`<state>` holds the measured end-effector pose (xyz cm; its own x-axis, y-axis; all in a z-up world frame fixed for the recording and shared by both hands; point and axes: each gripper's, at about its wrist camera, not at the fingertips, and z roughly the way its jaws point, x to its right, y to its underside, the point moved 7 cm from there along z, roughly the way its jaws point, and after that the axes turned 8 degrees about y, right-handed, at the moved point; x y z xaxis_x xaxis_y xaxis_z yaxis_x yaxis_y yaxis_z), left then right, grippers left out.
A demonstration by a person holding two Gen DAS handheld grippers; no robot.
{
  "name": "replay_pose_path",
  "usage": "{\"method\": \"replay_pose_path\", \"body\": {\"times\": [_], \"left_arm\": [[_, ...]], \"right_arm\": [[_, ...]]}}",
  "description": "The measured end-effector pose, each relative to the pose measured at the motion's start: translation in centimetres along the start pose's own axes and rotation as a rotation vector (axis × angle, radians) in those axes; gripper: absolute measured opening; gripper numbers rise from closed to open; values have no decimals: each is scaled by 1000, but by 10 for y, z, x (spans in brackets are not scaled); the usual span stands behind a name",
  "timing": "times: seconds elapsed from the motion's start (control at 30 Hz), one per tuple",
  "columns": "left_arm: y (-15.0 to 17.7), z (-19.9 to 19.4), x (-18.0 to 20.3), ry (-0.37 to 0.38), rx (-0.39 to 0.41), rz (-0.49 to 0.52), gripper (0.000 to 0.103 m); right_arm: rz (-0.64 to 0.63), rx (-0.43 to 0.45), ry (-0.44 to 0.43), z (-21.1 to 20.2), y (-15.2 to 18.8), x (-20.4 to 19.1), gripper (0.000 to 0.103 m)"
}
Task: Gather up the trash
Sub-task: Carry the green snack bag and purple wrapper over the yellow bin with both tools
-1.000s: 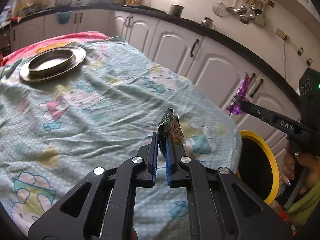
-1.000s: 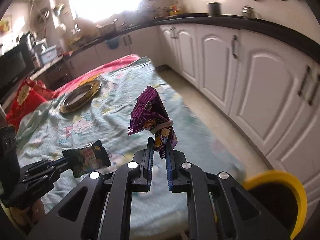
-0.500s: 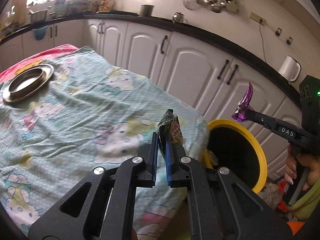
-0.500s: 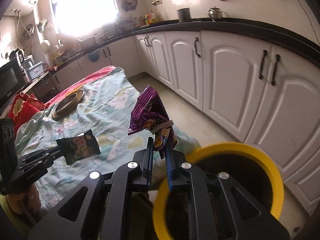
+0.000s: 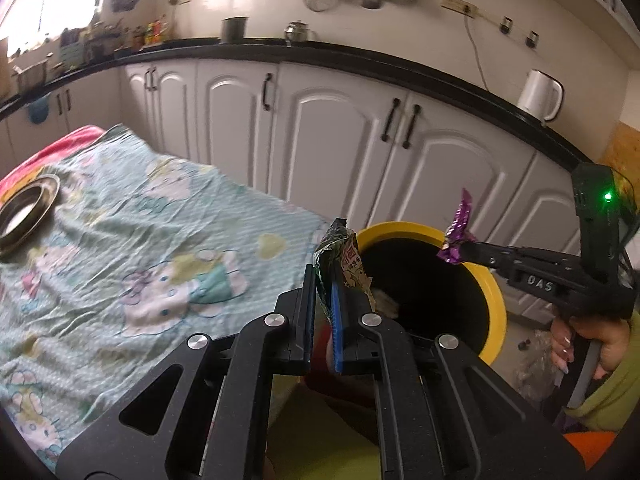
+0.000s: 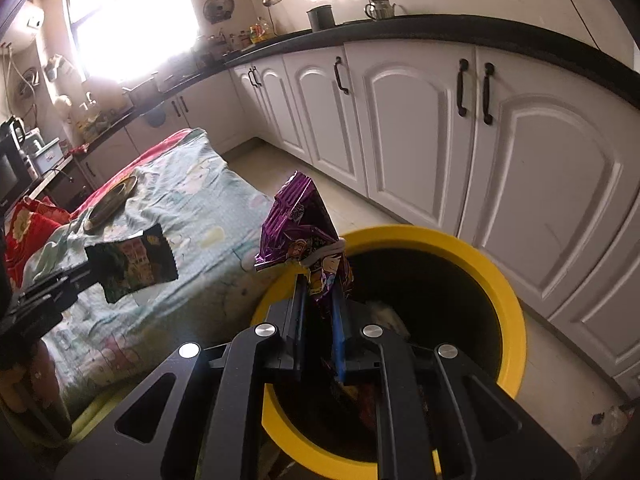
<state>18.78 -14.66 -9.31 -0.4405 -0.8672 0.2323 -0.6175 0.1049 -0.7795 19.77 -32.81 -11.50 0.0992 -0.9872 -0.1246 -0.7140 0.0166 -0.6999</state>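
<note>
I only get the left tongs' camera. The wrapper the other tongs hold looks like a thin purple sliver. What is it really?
Observer: Seen flat, the purple wrapper is a wide snack packet with cartoon print.
Operator: Are those tongs over the bin?
Observer: Yes, the right tongs sit above the yellow-rimmed bin.
Operator: Anything in the bin?
Observer: More wrappers lie deep inside, under the tongs.

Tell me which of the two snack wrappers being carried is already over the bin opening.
The purple wrapper, shut in the right gripper, hangs over the yellow-rimmed bin. The green wrapper in the left gripper is over the bedsheet beside it.
</note>
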Motion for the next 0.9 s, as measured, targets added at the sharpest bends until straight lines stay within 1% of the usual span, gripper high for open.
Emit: {"method": "replay_pose_path", "body": {"times": [0.33,0.9], "left_arm": [[5,18,41,46,-38,81,3],[4,47,63,73,-80,105,3]], "right_arm": [[25,-17,-5,-8,19,15,11],[66,-80,-3,-7,49,34,11]]}}
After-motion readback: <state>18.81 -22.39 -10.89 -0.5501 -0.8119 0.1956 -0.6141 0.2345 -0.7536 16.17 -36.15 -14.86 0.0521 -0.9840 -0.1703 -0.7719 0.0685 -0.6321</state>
